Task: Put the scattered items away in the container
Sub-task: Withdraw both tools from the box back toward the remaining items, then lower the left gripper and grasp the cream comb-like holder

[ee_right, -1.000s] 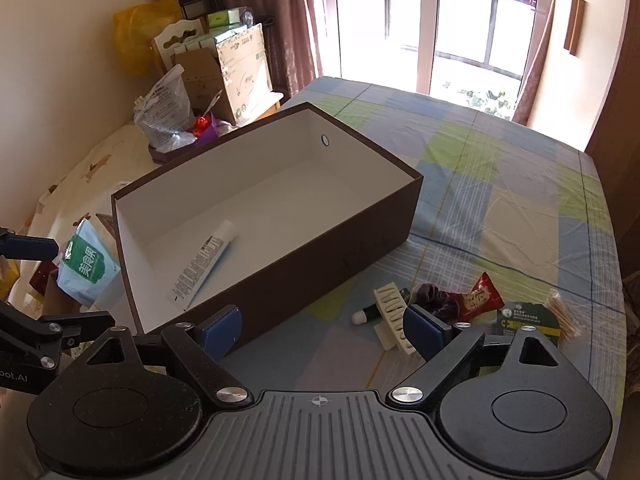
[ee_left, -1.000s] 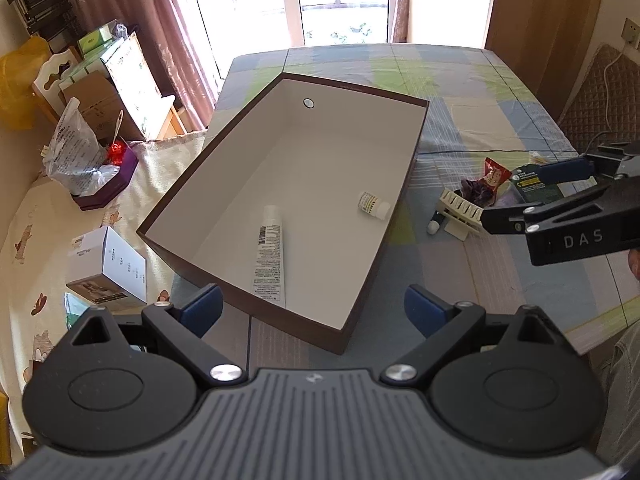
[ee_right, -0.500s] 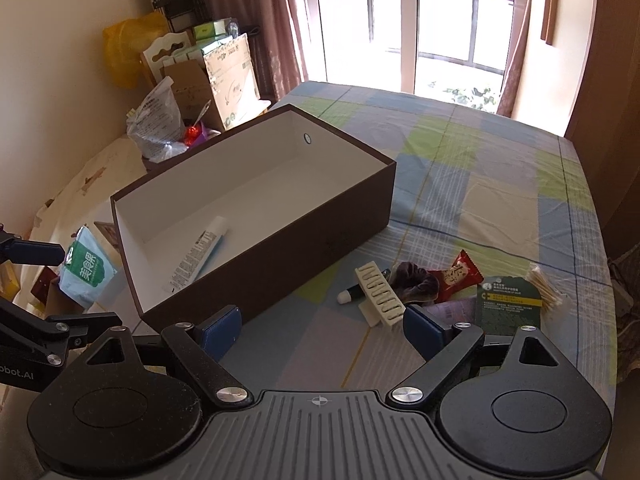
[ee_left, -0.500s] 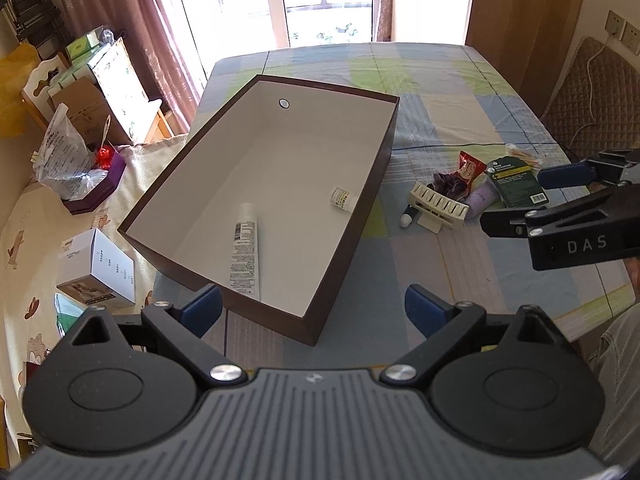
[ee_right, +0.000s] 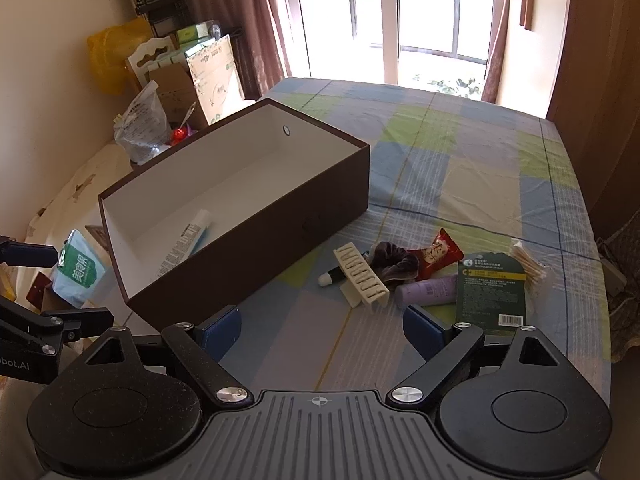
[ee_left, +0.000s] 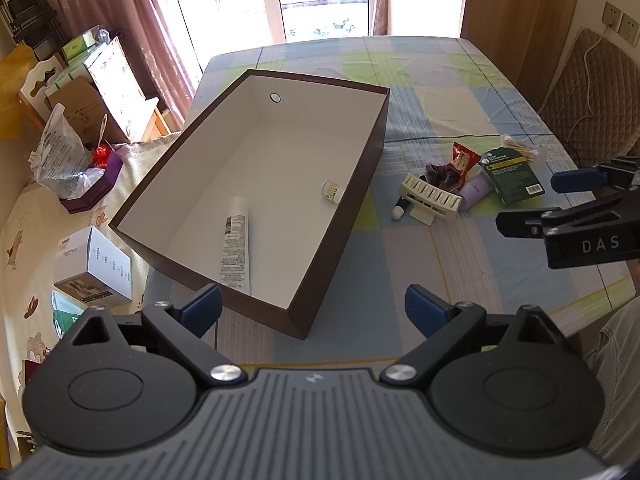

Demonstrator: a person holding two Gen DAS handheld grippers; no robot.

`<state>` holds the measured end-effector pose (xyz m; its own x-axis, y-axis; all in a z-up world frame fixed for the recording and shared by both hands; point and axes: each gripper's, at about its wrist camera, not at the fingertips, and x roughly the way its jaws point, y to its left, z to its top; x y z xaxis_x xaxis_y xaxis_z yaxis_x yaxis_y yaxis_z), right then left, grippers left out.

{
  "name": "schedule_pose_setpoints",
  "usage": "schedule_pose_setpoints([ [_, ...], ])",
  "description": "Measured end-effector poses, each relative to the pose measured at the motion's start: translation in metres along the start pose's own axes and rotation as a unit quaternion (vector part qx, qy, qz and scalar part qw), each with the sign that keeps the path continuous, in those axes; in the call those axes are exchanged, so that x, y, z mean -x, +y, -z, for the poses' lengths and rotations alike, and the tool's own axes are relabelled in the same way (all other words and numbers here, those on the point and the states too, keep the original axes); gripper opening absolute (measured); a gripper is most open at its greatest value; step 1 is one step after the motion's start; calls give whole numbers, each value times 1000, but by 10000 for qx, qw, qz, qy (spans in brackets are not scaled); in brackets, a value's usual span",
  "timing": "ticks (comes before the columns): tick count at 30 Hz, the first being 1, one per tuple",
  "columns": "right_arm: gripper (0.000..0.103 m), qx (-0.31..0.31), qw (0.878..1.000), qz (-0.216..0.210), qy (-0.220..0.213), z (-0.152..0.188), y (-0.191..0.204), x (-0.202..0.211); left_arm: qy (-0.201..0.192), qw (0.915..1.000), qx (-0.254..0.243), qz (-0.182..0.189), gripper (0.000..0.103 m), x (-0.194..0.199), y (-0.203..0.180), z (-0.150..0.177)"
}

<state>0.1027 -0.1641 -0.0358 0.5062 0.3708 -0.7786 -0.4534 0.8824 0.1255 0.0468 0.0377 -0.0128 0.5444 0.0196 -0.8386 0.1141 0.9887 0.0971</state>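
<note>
Change: over the last second you pulled both views back; nothing on the table shifted.
Left gripper [ee_left: 312, 306]: released, holding nothing.
Right gripper [ee_right: 322, 326]: released, holding nothing.
Box [ee_left: 362, 184]: holds a tube [ee_left: 235, 242] and a small bottle [ee_left: 332, 191].
Clutter: a white rack [ee_right: 360, 274] and green packet [ee_right: 491, 292] lie on the table at the box's 3 o'clock, so the tidying is partway along.

This is a lived-in room of a home, likely a dining or sitting room. A table [ee_left: 440, 92] covered with a checked cloth in blue, green and cream stands at the middle. Beyond the table's far end, tall glass doors [ee_right: 424, 20] let in daylight, with brownish curtains [ee_left: 120, 12] hanging to their left. Left of the table, cardboard boxes [ee_right: 208, 76], a yellow bag [ee_right: 108, 60] and a clear plastic bag [ee_left: 60, 160] are piled by the wall. Right of the table stands a quilted chair back [ee_left: 588, 92], under wall sockets [ee_left: 620, 28] with a cord plugged in.
</note>
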Motion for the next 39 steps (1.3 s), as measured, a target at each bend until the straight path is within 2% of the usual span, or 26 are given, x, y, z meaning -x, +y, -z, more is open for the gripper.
schedule_pose_setpoints([
  [7,93,-234,9994,248,13,17,-19,6,-61,9999,5,110,96,-5,-10,4],
  [13,93,-765,9957,510,53,38,-53,13,-205,9983,154,529,96,-13,-25,5],
  [23,93,-1274,9880,864,96,61,-95,18,-225,9949,-84,977,96,-30,-68,0],
  [34,93,-1771,9786,1031,190,78,-134,9,-170,9951,-182,953,92,-83,-107,-19],
  [39,93,-1946,9745,1094,237,81,-151,3,-151,9961,62,869,87,-114,-116,-37],
])
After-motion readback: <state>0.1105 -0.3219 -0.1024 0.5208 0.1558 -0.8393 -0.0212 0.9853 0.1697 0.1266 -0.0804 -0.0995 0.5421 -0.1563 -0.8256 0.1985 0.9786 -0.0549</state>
